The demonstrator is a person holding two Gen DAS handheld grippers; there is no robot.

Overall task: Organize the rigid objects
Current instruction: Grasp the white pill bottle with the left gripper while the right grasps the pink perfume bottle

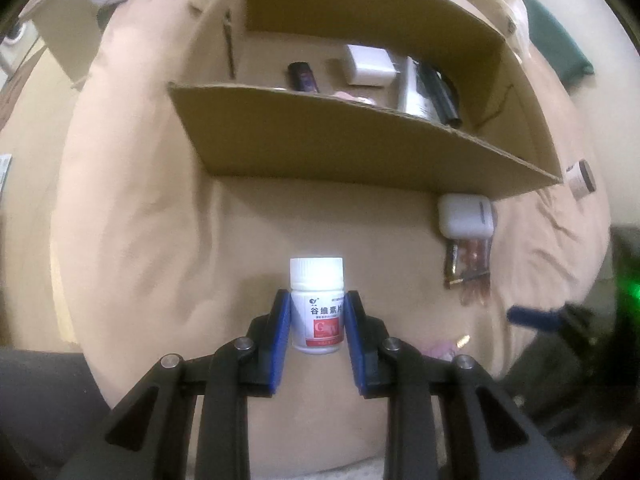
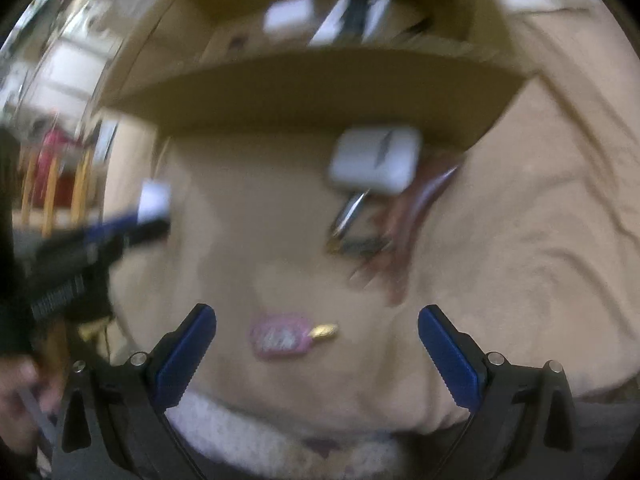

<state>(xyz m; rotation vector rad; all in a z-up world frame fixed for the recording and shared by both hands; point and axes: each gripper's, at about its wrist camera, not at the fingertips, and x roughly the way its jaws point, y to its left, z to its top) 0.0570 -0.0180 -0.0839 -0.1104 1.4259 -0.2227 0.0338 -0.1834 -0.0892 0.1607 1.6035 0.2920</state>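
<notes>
The open brown cardboard box [image 1: 360,136] at twelve o'clock already holds a white charger block [image 1: 370,65], a small dark tube [image 1: 303,76] and a black-and-silver packet [image 1: 430,94]. The left tongs [image 1: 317,316] grip a small white pill bottle with a red label [image 1: 317,304], not yet boxed. Outside on the beige bedspread [image 1: 140,208] a white earbud case [image 1: 466,216] and clear packet [image 1: 470,268] lie at two o'clock. The right tongs [image 2: 318,344] stand wide and empty over a pink key-shaped trinket [image 2: 280,340].

White pill bottle [image 1: 317,306] label reads "谷维素片".
</notes>
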